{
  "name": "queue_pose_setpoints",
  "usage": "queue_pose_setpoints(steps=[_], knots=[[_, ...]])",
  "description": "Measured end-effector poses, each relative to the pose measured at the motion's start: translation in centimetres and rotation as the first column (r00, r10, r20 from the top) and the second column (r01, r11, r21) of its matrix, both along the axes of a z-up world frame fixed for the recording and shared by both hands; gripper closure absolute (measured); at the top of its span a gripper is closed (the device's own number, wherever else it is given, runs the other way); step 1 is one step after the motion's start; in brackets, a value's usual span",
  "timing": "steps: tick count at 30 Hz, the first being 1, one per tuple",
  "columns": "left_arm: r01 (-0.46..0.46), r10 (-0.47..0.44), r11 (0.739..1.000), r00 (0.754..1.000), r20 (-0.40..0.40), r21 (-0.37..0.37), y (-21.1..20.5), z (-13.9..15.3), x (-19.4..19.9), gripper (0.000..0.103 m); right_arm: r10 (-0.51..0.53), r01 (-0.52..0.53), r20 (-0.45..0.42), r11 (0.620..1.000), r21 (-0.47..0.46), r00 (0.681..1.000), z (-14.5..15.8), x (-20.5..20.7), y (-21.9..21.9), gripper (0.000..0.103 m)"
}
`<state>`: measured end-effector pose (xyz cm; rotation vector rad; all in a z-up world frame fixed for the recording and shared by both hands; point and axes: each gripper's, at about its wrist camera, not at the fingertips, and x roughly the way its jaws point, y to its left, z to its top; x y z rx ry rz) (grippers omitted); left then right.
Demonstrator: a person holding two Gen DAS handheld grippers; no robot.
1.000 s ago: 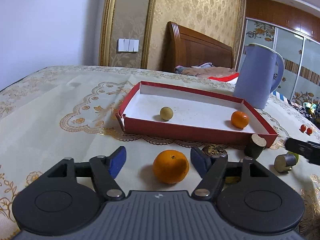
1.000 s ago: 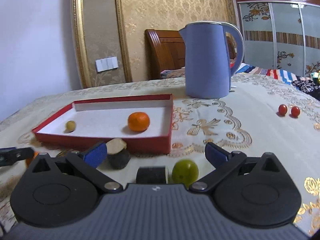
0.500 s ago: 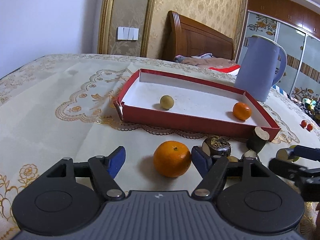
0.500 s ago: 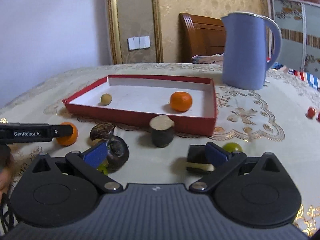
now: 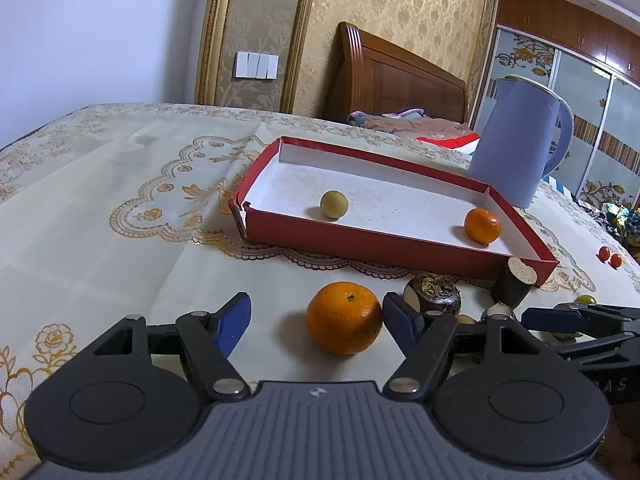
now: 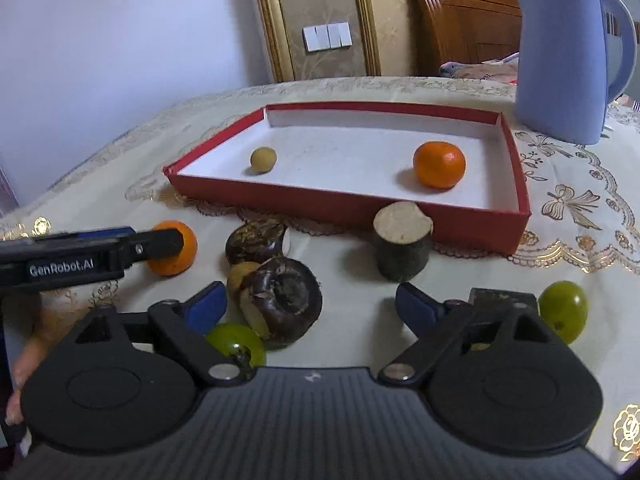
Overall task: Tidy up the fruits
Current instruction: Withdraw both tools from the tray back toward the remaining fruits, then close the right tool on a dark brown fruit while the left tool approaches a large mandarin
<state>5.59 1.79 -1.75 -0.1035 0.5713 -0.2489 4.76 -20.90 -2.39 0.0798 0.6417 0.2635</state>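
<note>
A large orange (image 5: 344, 318) lies on the tablecloth between the fingers of my left gripper (image 5: 316, 320), which is open; the right pad is close to the orange and the left pad stands apart. My right gripper (image 6: 312, 307) is closing around a dark brown water chestnut (image 6: 284, 300), and its pads do not press on it. Behind both stands a red tray (image 5: 360, 246) (image 6: 320, 200) with a white floor. The tray holds a small beige fruit (image 5: 334, 204) (image 6: 263, 159) and a small orange (image 5: 483, 226) (image 6: 439, 165).
Loose on the cloth are a second dark chestnut (image 6: 256, 240), a cut dark stem piece (image 6: 402, 246), two green grapes (image 6: 563, 312) (image 6: 236, 340) and two cherry tomatoes (image 5: 610, 256). A blue kettle (image 6: 564, 52) stands behind the tray's right corner.
My right gripper has swung left from the green grape and black piece to the dark chestnut, and its jaws have narrowed. The left gripper stayed around the large orange.
</note>
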Motion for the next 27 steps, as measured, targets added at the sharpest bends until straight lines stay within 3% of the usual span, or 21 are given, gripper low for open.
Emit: queue_pose_setpoints(steps=[7,10,12,16,19,23,27], knots=[[0.0,0.0,1.0,1.0,-0.002,-0.002,0.0,0.0,0.1,0.031,0.046,-0.046,0.044,0.999,-0.001,0.998,0.2,-0.7,0.4,0.055],[0.0,0.0,1.0,1.0,-0.002,-0.002,0.0,0.0,0.1,0.03,0.011,-0.009,0.074,1.0,-0.028,0.997,0.5,-1.4,0.3,0.068],[-0.001,0.001,1.0,1.0,0.0,-0.003,0.0,0.0,0.0,0.03,-0.046,0.054,0.095,0.996,-0.075,0.994,0.6,-1.8,0.2,0.068],[0.0,0.0,1.0,1.0,-0.001,-0.003,0.0,-0.1,0.1,0.03,-0.067,0.081,0.119,0.99,-0.115,0.991,0.8,-2.4,0.0,0.068],[0.0,0.0,1.0,1.0,-0.001,-0.002,0.0,-0.1,0.1,0.03,-0.091,0.102,0.096,0.988,-0.116,0.991,0.7,-1.9,-0.2,0.064],[0.001,-0.001,1.0,1.0,-0.003,-0.002,0.0,-0.1,0.1,0.03,-0.102,0.104,0.064,0.994,-0.044,0.993,0.5,-1.4,-1.4,0.064],[0.001,-0.001,1.0,1.0,-0.004,-0.003,0.0,-0.1,0.1,0.03,-0.092,0.096,0.075,0.994,-0.045,0.993,0.4,-1.6,-1.2,0.064]])
